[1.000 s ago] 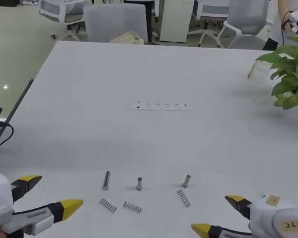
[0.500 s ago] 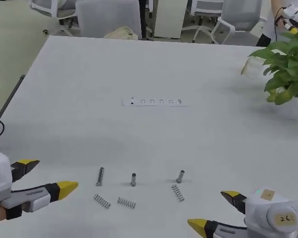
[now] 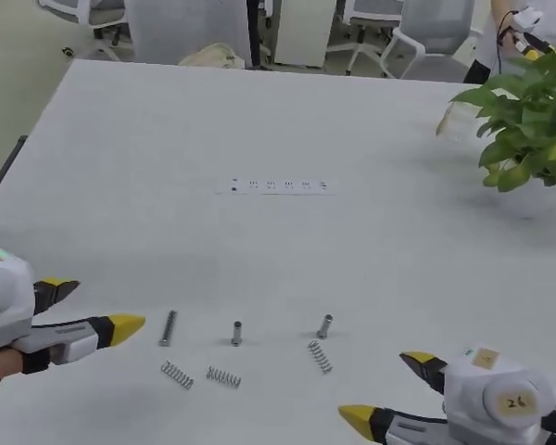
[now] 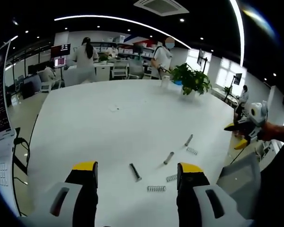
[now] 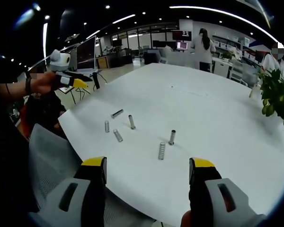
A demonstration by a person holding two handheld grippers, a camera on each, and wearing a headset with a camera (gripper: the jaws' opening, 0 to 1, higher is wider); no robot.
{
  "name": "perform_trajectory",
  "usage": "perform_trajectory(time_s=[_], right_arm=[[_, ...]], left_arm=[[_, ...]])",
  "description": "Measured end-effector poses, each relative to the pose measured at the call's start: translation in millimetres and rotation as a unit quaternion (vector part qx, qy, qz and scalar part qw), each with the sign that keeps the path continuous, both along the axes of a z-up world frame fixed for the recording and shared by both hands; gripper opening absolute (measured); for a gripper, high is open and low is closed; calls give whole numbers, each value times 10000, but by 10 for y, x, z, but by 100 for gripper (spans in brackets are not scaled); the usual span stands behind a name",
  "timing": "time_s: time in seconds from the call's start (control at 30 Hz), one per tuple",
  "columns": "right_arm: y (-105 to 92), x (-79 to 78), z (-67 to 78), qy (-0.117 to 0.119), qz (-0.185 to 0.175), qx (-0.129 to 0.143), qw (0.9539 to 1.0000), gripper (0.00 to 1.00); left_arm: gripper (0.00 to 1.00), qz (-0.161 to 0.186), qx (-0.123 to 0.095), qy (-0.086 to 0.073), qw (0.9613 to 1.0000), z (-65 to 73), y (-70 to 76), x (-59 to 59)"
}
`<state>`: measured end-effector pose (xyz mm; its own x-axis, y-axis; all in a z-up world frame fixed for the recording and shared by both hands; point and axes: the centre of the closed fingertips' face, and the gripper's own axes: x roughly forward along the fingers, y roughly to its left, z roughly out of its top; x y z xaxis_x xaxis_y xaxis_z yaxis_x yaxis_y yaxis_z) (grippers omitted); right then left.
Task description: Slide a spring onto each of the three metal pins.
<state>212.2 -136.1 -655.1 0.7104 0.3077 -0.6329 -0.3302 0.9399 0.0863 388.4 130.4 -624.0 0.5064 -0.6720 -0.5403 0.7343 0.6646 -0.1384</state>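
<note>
- The left gripper (image 3: 94, 306) hovers over the left edge of the white worktop (image 3: 259, 260), its yellow-tipped jaws spread apart and empty.
- Just right of it the left pin (image 3: 168, 327) lies on its side, and the first spring (image 3: 176, 374) lies loose nearer the person.
- The middle pin (image 3: 236, 333) stands upright, with the second spring (image 3: 223, 376) lying flat in front of it.
- Farther back, mid-worktop, sits a flush socket strip (image 3: 271, 186).
- The right pin (image 3: 324, 325) stands upright. The third spring (image 3: 319, 357) lies just beside its base, and I cannot tell whether they touch.
- The right gripper (image 3: 382, 389) hangs at the near right, its jaws released and holding nothing.
- A potted plant (image 3: 524, 120) stands at the far right.
</note>
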Motion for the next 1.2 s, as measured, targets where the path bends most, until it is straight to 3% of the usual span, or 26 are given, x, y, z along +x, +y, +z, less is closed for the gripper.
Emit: perform_trajectory(time_s=[0.77, 1.03, 1.2], right_arm=[[48, 36, -30, 96, 93, -16, 9999, 70], [80, 85, -26, 95, 142, -5, 9999, 70], [94, 120, -16, 87, 171, -1, 9998, 69]], left_arm=[[60, 45, 115, 566, 9983, -600, -354, 314], [57, 98, 150, 746, 9971, -779, -442, 365], [56, 162, 337, 853, 9956, -962, -474, 405]])
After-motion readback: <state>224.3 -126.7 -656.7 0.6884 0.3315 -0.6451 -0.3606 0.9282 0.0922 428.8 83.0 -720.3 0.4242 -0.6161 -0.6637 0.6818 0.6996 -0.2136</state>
